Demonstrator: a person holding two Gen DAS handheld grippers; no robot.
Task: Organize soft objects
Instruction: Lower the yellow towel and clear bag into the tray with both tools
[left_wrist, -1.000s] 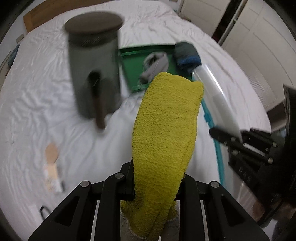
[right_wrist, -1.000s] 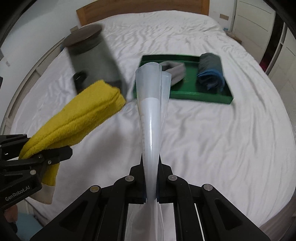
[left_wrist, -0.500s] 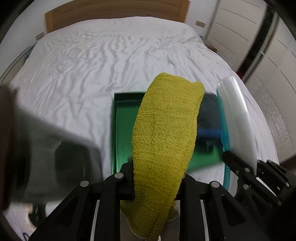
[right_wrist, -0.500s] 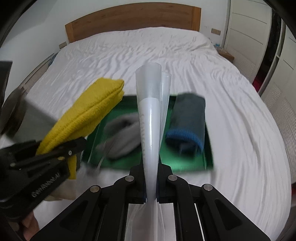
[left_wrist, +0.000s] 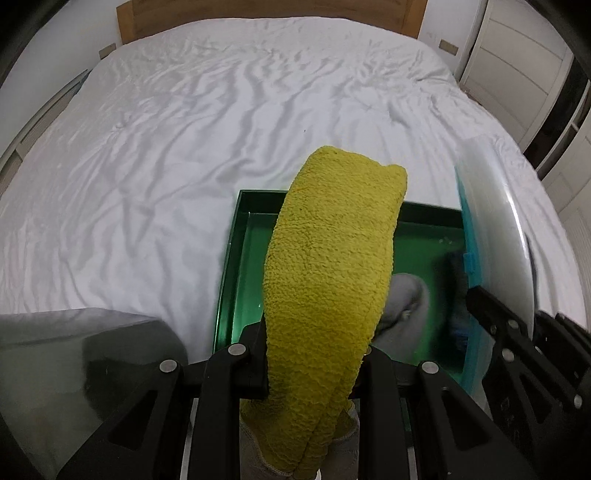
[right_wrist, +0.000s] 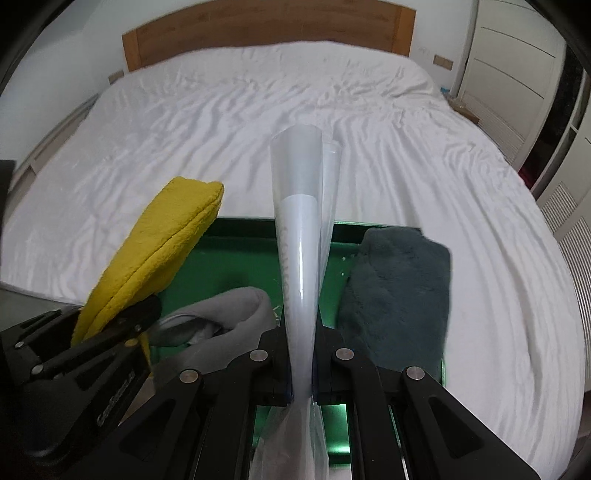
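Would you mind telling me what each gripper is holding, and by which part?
The left gripper pinches the folded yellow towel near its lower end. The right gripper is shut on the clear plastic bag, around its narrowed lower part.

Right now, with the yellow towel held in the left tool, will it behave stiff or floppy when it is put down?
The yellow towel looks thick and folded, so it probably slumps slowly. Its fuzzy pile likely grips the left tool well. It seems light.
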